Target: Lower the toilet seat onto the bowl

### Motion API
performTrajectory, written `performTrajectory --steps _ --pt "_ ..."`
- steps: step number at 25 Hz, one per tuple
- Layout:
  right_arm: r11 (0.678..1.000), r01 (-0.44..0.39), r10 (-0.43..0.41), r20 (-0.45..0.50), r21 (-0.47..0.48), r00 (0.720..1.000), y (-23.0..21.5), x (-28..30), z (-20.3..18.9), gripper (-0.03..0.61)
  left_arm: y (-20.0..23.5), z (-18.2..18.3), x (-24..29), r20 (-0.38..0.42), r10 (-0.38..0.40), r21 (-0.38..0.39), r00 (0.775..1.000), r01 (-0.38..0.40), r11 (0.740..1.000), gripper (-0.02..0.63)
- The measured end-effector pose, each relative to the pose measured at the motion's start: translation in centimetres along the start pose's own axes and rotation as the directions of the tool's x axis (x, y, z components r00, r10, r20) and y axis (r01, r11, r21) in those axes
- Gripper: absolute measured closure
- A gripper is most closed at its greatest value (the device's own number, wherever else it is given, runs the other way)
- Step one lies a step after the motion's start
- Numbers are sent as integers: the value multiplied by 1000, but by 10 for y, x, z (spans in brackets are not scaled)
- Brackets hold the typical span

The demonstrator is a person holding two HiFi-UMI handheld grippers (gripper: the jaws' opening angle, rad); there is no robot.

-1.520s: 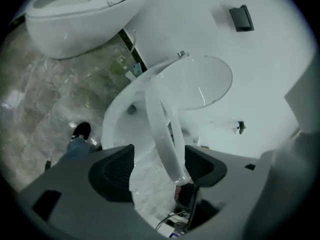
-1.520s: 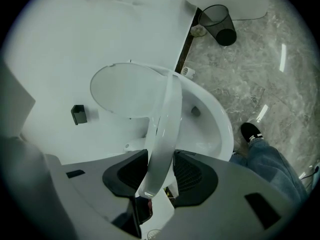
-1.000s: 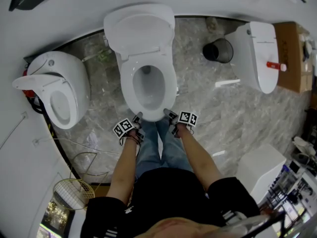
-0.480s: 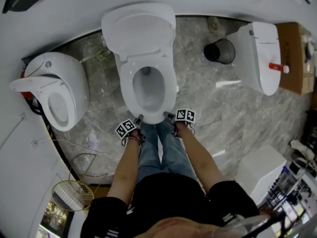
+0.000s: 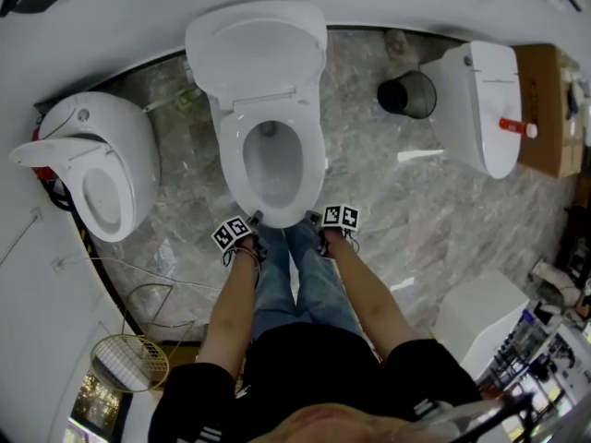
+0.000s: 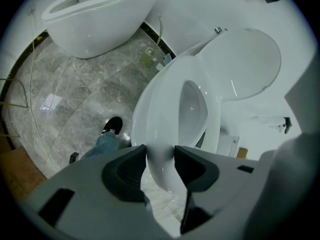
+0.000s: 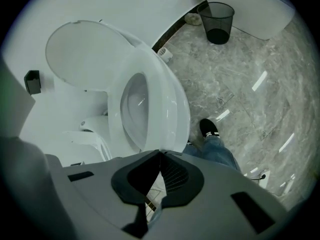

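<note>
You stand in front of the toilet, and both grippers are low at the front end of the bowl (image 6: pixel 150 124). The seat (image 5: pixel 315 160) seems to lie flat on the bowl, ring on rim, while the lid (image 5: pixel 257 52) stands upright behind it. So I judge that the lowering itself is done and the step in hand is the letting go. Your left gripper (image 6: pixel 160 156) has its jaws apart and they are opening. In its own view the white front of the bowl shows in the gap, but I do not see the pads press on it, so I take this gripper as released. In the head view its tip is very close to the front edge; whether it touches there I cannot tell. Your right gripper (image 7: pixel 160 157) is closing, and its jaws meet with nothing between them; the seat edge is just beyond them, not in them. The next move, as I judge it, calls only for drawing both grippers back from the front edge. Take care not to catch the seat from below, because a lift there could raise it again.
</note>
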State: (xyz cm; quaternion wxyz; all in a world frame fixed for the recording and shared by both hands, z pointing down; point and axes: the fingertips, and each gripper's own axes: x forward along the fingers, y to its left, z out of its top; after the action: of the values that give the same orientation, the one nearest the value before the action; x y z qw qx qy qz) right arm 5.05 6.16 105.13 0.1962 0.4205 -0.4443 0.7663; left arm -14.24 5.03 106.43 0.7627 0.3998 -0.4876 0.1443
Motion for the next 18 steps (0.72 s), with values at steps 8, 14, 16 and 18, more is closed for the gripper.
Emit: performTrajectory --steps 8,14,16,18 --pt "980 5 7 59 -198 998 22 -37 15 561 -17 -5 -42 -3 47 154 999 -46 987 603" --pt "846 65 97 273 -529 957 97 -126 58 561 -94 13 -116 110 -9 557 994 -54 829 606" --pt "781 115 146 359 -613 922 126 -165 72 561 -130 26 -148 163 -78 660 984 -50 749 606" --pt "727 170 205 446 -666 871 156 -205 84 561 -169 39 -184 222 -160 733 962 -56 678 606"
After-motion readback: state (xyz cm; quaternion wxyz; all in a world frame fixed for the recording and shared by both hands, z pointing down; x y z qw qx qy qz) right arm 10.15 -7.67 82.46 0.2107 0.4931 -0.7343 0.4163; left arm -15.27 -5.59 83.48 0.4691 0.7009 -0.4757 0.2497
